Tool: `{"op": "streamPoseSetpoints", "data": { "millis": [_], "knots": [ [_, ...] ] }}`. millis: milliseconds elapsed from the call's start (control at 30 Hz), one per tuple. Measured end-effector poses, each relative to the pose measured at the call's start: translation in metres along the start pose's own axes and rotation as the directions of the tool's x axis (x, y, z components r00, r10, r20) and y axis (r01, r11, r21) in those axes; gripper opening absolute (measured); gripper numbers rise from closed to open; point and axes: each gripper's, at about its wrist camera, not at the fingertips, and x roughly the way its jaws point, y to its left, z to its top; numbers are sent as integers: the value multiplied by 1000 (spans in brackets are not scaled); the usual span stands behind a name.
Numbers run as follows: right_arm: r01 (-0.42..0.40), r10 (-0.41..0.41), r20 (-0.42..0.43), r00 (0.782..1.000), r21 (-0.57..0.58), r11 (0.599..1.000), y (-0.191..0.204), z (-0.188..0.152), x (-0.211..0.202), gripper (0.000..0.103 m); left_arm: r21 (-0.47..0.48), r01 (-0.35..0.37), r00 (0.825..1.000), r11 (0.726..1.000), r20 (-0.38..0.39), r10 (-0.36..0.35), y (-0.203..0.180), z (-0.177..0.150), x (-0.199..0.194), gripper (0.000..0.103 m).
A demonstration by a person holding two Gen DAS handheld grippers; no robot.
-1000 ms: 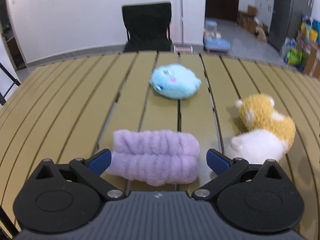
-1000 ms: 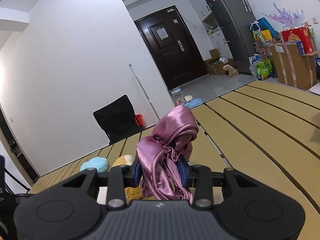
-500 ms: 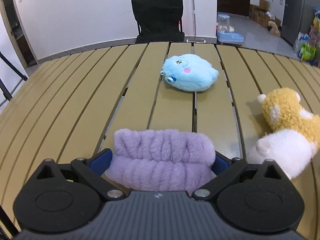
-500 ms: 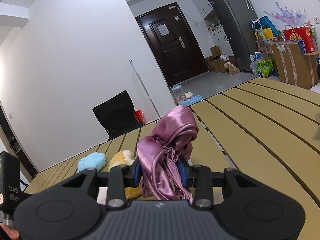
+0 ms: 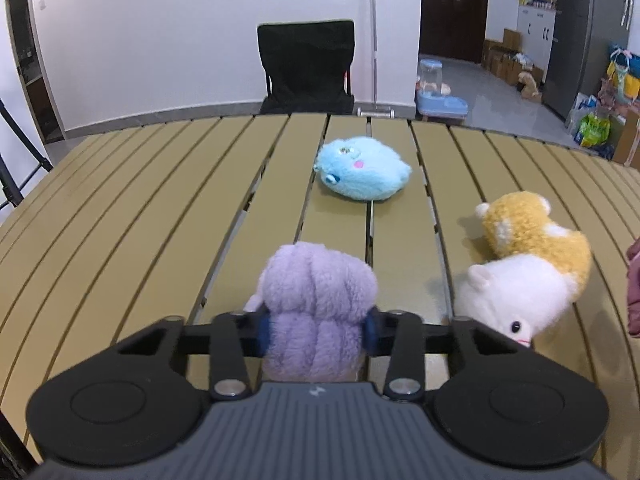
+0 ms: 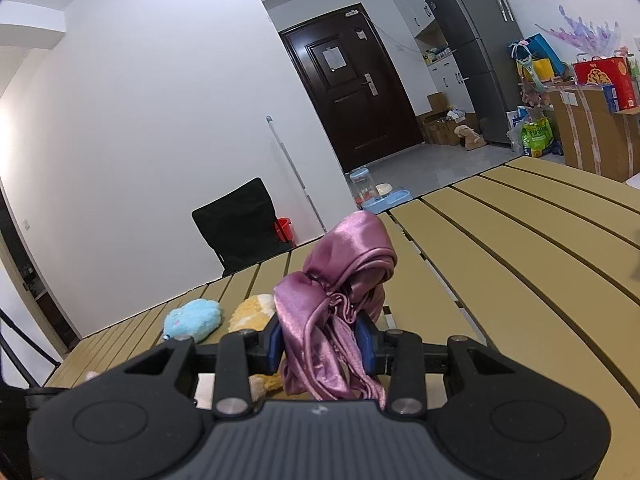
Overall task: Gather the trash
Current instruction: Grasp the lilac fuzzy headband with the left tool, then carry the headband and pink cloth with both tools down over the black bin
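Fleece, lilac and deep-piled, fills the left gripper [image 5: 316, 330]: a folded fluffy purple cloth [image 5: 318, 306] is pinched between the blue-padded fingers [image 5: 263, 334], which press in on its sides. It bulges up and forward past them as a rounded, ribbed bundle, its long axis running away from the camera, held just over the slatted tan bench [image 5: 120, 216]. Ahead lies a round blue plush toy [image 5: 362, 169], and to the right a yellow-and-white plush toy [image 5: 524, 268] on its side, snout toward the gripper. The right gripper [image 6: 320, 344] is clamped on a glossy mauve satin cloth [image 6: 340, 304], crumpled and knotted; it stands up from the fingers [image 6: 275, 342] in smooth folds, with loose ends hanging below. A black folding chair [image 6: 240, 224] stands beyond the bench.
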Motion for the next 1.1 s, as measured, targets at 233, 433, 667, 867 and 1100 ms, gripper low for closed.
{"op": "streamPoseSetpoints", "data": {
  "millis": [233,433,667,867,1100],
  "knots": [
    [-16,17,7,1000,-29,999,5,-3,-9,36,4,31,998,1000,55,-31,2,-5,-32,32],
    [-38,38,8,999,-54,998,10,-9,-22,36,4,35,996,999,86,-35,5,-12,-58,32],
    [-81,81,-3,997,-87,993,26,-22,-41,36,-12,56,991,998,119,-54,10,-26,-90,33],
    [-123,125,8,992,-133,983,43,-31,-63,36,-27,80,987,996,143,-75,18,-44,-117,33],
    [-160,165,9,986,-191,968,54,-44,-92,36,-34,109,982,993,161,-102,27,-67,-148,33]
  ]
}}
